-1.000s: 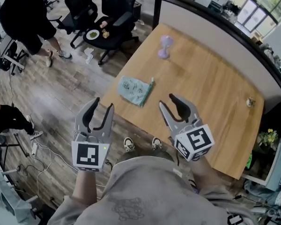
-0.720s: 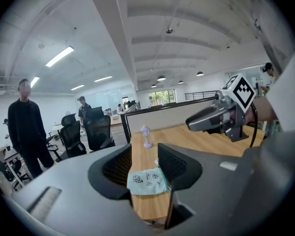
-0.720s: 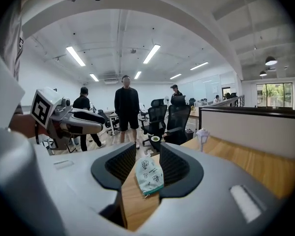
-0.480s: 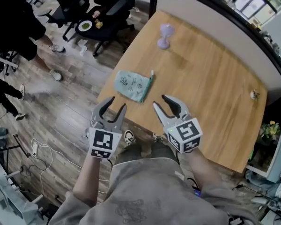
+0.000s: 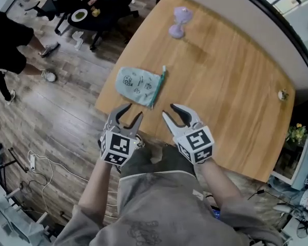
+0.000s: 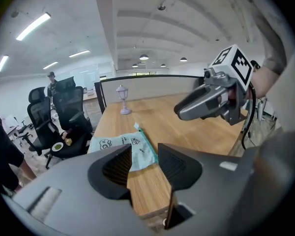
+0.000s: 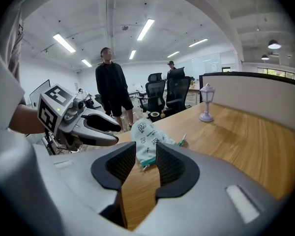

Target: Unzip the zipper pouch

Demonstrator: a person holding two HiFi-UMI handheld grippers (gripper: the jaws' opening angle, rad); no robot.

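The zipper pouch (image 5: 137, 86) lies flat near the left near corner of the wooden table (image 5: 231, 86), with its green zipper (image 5: 158, 86) along its right edge. Just short of it, at the table's near edge, the left gripper (image 5: 133, 113) and right gripper (image 5: 169, 111) hover side by side. Both are released, jaws apart with nothing between them. A small lilac lamp (image 5: 178, 22) stands at the far side.

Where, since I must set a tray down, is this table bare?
The broadest bare wood on the table lies right of the zipper pouch and purple lamp, out to the small object at the edge. Crowded: the near edge, where the open left gripper and right gripper hover beside the pouch.
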